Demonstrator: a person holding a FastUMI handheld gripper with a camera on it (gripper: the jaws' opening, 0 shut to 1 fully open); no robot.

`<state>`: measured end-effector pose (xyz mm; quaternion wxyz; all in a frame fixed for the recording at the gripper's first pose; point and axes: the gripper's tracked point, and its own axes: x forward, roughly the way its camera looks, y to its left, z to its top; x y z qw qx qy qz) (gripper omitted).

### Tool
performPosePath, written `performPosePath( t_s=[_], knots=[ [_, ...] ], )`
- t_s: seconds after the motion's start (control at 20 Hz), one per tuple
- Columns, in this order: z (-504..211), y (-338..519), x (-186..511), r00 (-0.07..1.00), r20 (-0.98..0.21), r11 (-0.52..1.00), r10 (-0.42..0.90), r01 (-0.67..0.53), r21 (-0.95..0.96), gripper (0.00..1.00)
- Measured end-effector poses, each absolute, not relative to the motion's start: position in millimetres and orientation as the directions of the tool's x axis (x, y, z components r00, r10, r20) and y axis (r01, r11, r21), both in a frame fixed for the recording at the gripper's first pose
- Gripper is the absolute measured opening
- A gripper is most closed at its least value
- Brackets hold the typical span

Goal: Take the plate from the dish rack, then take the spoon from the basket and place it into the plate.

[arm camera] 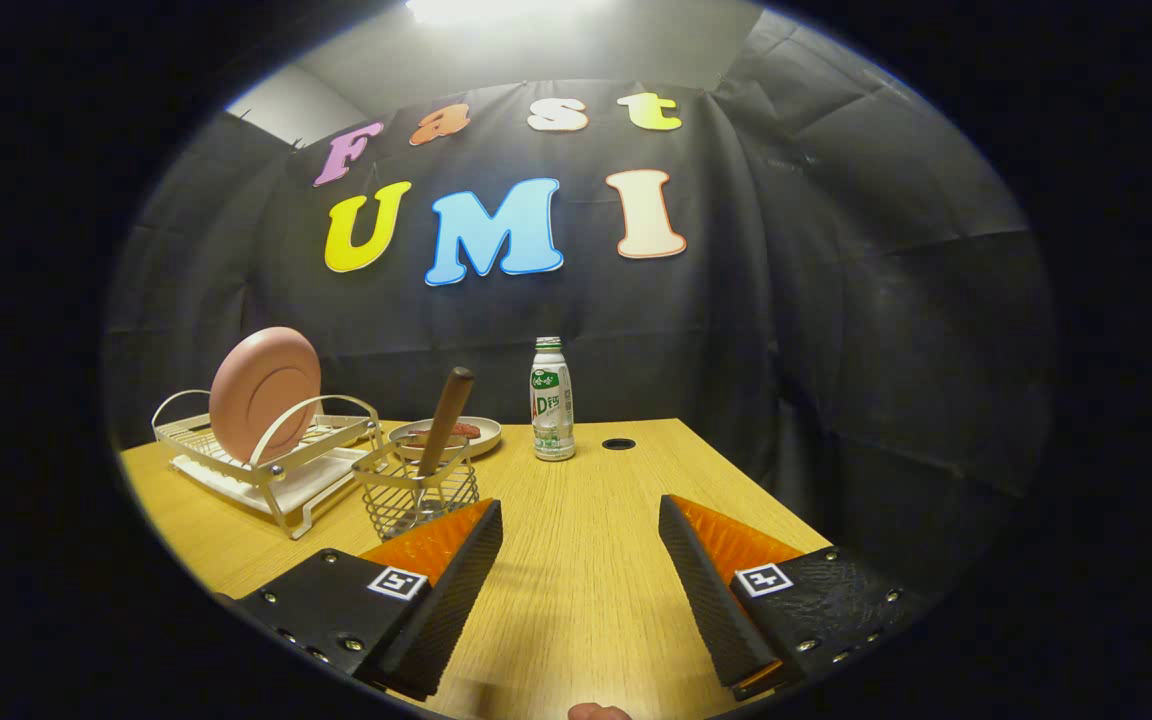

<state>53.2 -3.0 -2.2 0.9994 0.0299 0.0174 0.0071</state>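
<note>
A pink plate (264,392) stands on edge in a wire dish rack (266,463) at the far left of the wooden table (576,580). Right of the rack, a wire basket (416,492) holds a spoon (444,420) whose brown handle leans up and to the right. My gripper (581,520) hovers over the table, open, with bare wood between its fingers. The basket sits just ahead of the left finger (456,570); the rack lies beyond it to the left.
A small beige dish (481,435) with something reddish on it lies behind the basket. A white bottle (552,398) with a green label stands upright mid-table, a dark round hole (619,443) beside it. The table's right edge drops off near the right finger.
</note>
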Motion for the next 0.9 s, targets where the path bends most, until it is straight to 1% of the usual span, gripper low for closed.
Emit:
performPosePath(
  t_s=[0.1, 0.3, 0.6, 0.9],
  knots=[
    [-2.6, -7.5, 74.7, 0.999, -0.047, 0.997, 0.003, 0.001, 0.071, 0.97],
    [22.9, -21.9, 95.2, 0.999, -0.006, 0.999, -0.035, 0.036, 0.01, 0.96],
    [58.1, -50.8, 83.2, 0.996, 0.004, 0.996, -0.084, 0.084, 0.028, 0.96],
    [113.4, -45.4, 68.4, 0.996, 0.03, 0.996, -0.089, 0.089, 0.006, 0.96]
  ],
)
